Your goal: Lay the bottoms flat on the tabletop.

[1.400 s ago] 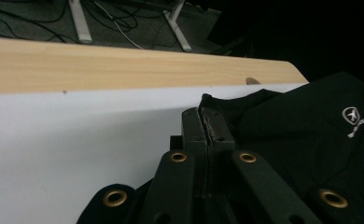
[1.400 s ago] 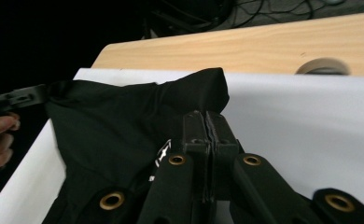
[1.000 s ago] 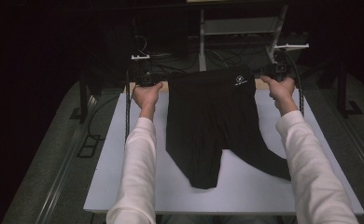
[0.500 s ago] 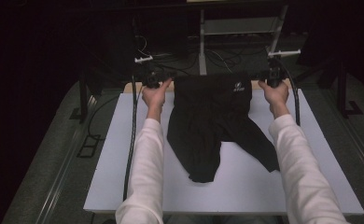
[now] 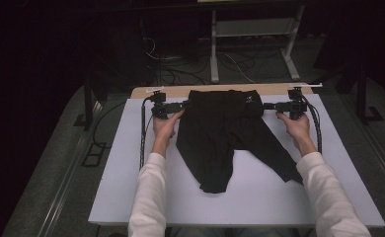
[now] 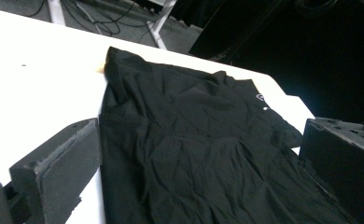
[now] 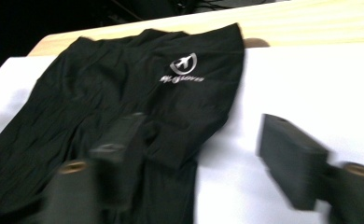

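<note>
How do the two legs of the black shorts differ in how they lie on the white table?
In the high view, the left leg of the black shorts runs nearly straight toward the person, while the right leg slants outward toward the right sleeve. The left leg ends in a wide blunt hem; the right leg narrows to a point. Both lie flat on the white table.

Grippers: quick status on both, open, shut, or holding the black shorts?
Left gripper: jaws have just been opening, now open; black shorts between them, not pinched.
Right gripper: jaws have just been opening, now open at the waistband corner, holding nothing.
</note>
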Tool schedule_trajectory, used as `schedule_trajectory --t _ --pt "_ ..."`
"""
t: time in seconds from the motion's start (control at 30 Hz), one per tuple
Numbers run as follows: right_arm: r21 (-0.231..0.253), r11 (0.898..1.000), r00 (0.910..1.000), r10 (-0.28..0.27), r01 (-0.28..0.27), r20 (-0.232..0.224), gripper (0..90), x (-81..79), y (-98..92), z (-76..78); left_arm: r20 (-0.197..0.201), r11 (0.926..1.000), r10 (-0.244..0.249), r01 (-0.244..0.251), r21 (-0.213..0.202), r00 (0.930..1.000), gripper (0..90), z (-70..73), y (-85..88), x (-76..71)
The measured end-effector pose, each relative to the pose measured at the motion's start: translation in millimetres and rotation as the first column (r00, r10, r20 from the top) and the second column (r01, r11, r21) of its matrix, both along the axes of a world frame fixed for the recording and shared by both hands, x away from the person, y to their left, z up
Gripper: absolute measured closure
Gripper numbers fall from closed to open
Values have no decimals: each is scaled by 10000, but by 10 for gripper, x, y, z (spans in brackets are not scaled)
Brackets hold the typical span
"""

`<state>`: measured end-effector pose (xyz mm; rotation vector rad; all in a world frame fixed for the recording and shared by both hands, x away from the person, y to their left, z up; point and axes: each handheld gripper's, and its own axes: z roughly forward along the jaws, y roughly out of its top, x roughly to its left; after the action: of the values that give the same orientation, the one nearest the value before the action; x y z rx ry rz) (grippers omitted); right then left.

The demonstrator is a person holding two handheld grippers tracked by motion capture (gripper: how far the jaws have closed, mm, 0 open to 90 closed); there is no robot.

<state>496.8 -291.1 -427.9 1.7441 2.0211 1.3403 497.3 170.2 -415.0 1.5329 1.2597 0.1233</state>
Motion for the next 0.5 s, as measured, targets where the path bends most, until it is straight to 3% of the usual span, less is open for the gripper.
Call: schedule_trajectory --t 0.17,0.27,0.5 --pt "-29 9994 9994 338 -338 107 8 -116 23 29 118 9996 -271 271 36 9996 0 -26 -31 -120" --pt "18 9986 9986 521 -521 89 0 -172 2 41 163 9989 -415 411 219 9990 0 -48 -30 -177" --pt "116 9969 9969 783 -784 38 0 -302 -73 46 219 9991 -418 416 72 9989 0 -100 30 -306"
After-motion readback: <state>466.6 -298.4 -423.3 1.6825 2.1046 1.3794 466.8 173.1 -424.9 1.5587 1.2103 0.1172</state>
